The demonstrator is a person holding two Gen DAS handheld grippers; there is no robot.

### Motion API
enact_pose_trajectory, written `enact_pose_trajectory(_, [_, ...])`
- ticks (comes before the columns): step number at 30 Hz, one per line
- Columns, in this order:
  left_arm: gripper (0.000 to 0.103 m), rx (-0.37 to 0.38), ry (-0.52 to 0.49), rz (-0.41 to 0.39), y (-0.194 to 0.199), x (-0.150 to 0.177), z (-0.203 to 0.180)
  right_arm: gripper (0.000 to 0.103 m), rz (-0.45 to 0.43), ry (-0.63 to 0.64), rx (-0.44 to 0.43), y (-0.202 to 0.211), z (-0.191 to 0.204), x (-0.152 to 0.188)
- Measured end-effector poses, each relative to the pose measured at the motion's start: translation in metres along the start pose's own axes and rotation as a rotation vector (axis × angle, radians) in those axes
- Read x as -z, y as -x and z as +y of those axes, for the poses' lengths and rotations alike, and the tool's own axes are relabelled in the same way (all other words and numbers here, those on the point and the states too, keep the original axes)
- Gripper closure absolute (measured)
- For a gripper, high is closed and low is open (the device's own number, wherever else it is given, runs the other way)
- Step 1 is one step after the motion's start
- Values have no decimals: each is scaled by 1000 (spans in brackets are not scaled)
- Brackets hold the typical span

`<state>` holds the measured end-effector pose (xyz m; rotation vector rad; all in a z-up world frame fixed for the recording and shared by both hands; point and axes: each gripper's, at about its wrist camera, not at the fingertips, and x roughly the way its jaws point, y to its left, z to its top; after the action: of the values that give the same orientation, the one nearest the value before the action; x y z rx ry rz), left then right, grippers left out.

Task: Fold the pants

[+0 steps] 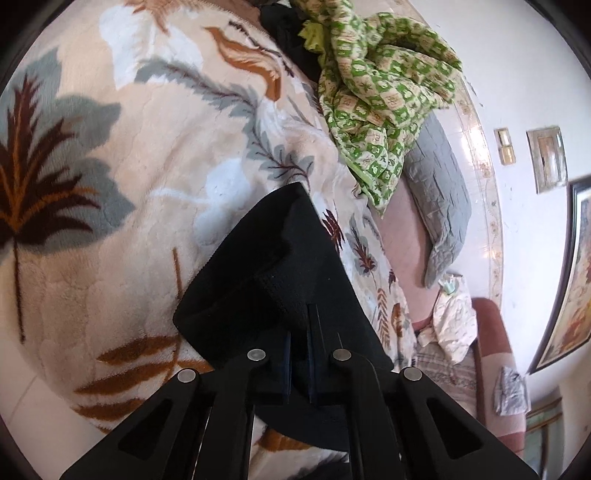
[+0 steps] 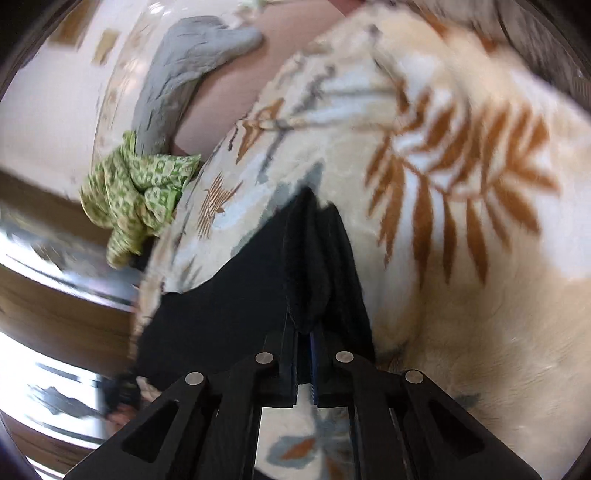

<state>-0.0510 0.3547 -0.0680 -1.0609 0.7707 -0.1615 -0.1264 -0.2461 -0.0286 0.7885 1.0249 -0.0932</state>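
The black pants (image 1: 258,266) hang over a cream floral blanket (image 1: 129,192) on the bed. My left gripper (image 1: 299,332) is shut on a ribbed edge of the pants, which drape down around its fingers. In the right wrist view, my right gripper (image 2: 304,325) is shut on a bunched fold of the same black pants (image 2: 236,295), held above the blanket (image 2: 461,258). That view is motion blurred.
A green patterned cloth (image 1: 384,107) and a grey quilted pillow (image 1: 439,192) lie at the bed's far side by the white wall. Dark clothing (image 1: 284,29) sits beyond the green cloth. A reddish chair (image 1: 495,354) with crumpled white fabric stands at right.
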Motion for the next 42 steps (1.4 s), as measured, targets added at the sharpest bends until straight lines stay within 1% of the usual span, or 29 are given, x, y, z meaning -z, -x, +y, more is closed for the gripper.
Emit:
enact_pose_trajectory(3, [100, 4, -40, 3, 14, 1, -13, 100, -83, 58, 18, 26, 10, 1])
enact_pose_trajectory(5, [100, 3, -55, 3, 23, 5, -17, 100, -100, 57, 28, 35, 6, 0])
enact_pose_trajectory(7, [100, -27, -73, 15, 20, 7, -12, 100, -62, 49, 49, 30, 0, 2])
enact_pose_trajectory(8, [100, -50, -51, 31, 15, 7, -3, 100, -43, 50, 66, 26, -1, 2])
enact_pose_trajectory(9, [100, -59, -1, 56, 8, 7, 9, 100, -26, 51, 81, 22, -1, 2])
enact_pose_trajectory(11, [100, -52, 33, 55, 9, 9, 16, 100, -34, 50, 81, 25, -1, 1])
enact_pose_trajectory(12, [100, -45, 27, 48, 12, 10, 13, 100, -48, 54, 71, 29, 0, 1])
enact_pose_trajectory(14, [100, -56, -33, 35, 16, 11, 2, 100, -75, 74, 65, 35, 5, 0])
enact_pose_trajectory(15, [100, -72, -53, 40, 13, 10, 1, 100, -60, 69, 82, 31, 4, 0])
enact_pose_trajectory(16, [100, -92, -45, 53, 8, 10, 4, 100, -41, 58, 97, 27, 0, 1])
enact_pose_trajectory(18, [99, -93, -33, 57, 7, 10, 6, 100, -25, 37, 98, 22, -2, 2])
enact_pose_trajectory(21, [99, -89, -65, 38, 13, 14, -2, 100, -66, 54, 72, 35, 3, 2])
enact_pose_trajectory(23, [96, -103, -59, 44, 8, 14, 5, 100, -35, 42, 100, 27, -2, 4])
enact_pose_trajectory(24, [96, -98, -41, 51, 6, 13, 11, 99, 1, 33, 120, 18, -5, 5])
enact_pose_trajectory(26, [92, -79, -31, 52, 6, 10, 12, 97, -2, 35, 152, 19, -6, 5])
enact_pose_trajectory(27, [90, -98, -53, 41, 10, 9, 9, 92, -31, 44, 176, 24, -5, 4])
enact_pose_trajectory(30, [81, -230, -167, -74, 33, 7, -8, 92, -167, 75, 305, 48, 1, -2])
enact_pose_trajectory(31, [77, -292, -216, -145, 44, 7, -17, 92, -207, 90, 310, 54, 4, -4])
enact_pose_trajectory(32, [77, -333, -268, -232, 54, 9, -29, 92, -238, 111, 299, 57, 9, -5])
enact_pose_trajectory(33, [77, -333, -298, -274, 59, 12, -38, 92, -254, 157, 278, 56, 19, -6])
enact_pose_trajectory(34, [77, -309, -340, -300, 60, 17, -49, 92, -237, 218, 255, 48, 30, -6])
enact_pose_trajectory(35, [78, -273, -394, -299, 55, 25, -62, 92, -199, 280, 232, 37, 43, -5])
enact_pose_trajectory(36, [80, -238, -453, -265, 45, 34, -73, 95, -129, 366, 208, 18, 58, 1])
enact_pose_trajectory(37, [87, -226, -504, -219, 33, 43, -79, 100, -87, 419, 220, 5, 68, 5])
enact_pose_trajectory(38, [89, -245, -543, -183, 20, 51, -81, 100, -54, 469, 259, -6, 74, 11])
enact_pose_trajectory(39, [90, -280, -562, -164, 8, 56, -75, 100, -20, 497, 322, -19, 72, 14])
enact_pose_trajectory(40, [92, -324, -543, -144, -2, 58, -61, 102, 4, 482, 364, -25, 66, 12])
enact_pose_trajectory(41, [94, -349, -495, -112, -11, 57, -44, 103, 9, 444, 388, -25, 55, 9])
enact_pose_trajectory(42, [94, -313, -463, -128, -12, 57, -34, 103, -8, 390, 359, -21, 47, 3])
